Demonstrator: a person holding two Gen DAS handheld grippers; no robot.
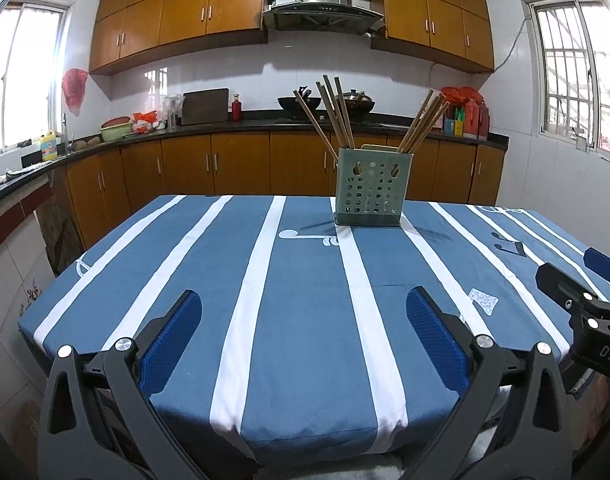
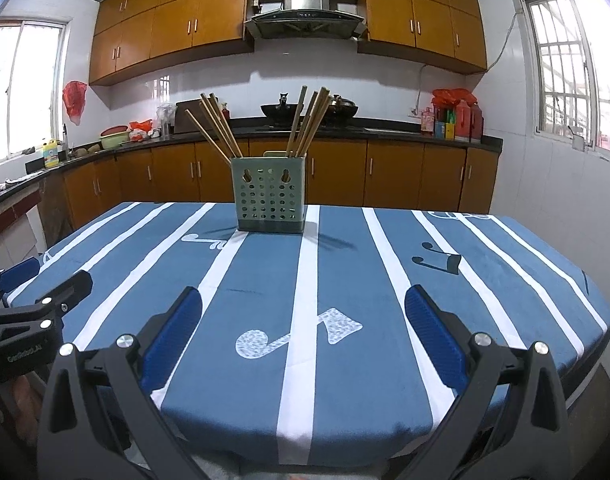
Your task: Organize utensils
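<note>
Pale-green perforated plastic utensil holder [image 1: 372,187] stands upright toward the far side of the desk [image 1: 289,320], which is draped in a blue cloth with white stripes and music-note prints. Two bundles of long brown wooden chopsticks [image 1: 331,112] sit in it, one fanning out to the left and the other [image 1: 423,120] leaning to the right, so the task's things are well apart from both tools.

The holder looks light and tall for its base, and the sticks splay above its rim. A reach that catches one leaning stick from the side could, I judge, lever the whole holder over or scatter the bundle across the cloth. Thin round sticks may also roll or twist between the pads if pinched off-centre, and the loose cloth could drag and shift the holder.

Left hand-held gripper [image 1: 304,332] hangs low over the near edge of the desk, pointing level toward the holder, its blue-padded fingers wide apart and gripping nothing. Right hand-held gripper [image 2: 303,332] sits beside it in a matching pose, fingers likewise spread and bare.
</note>
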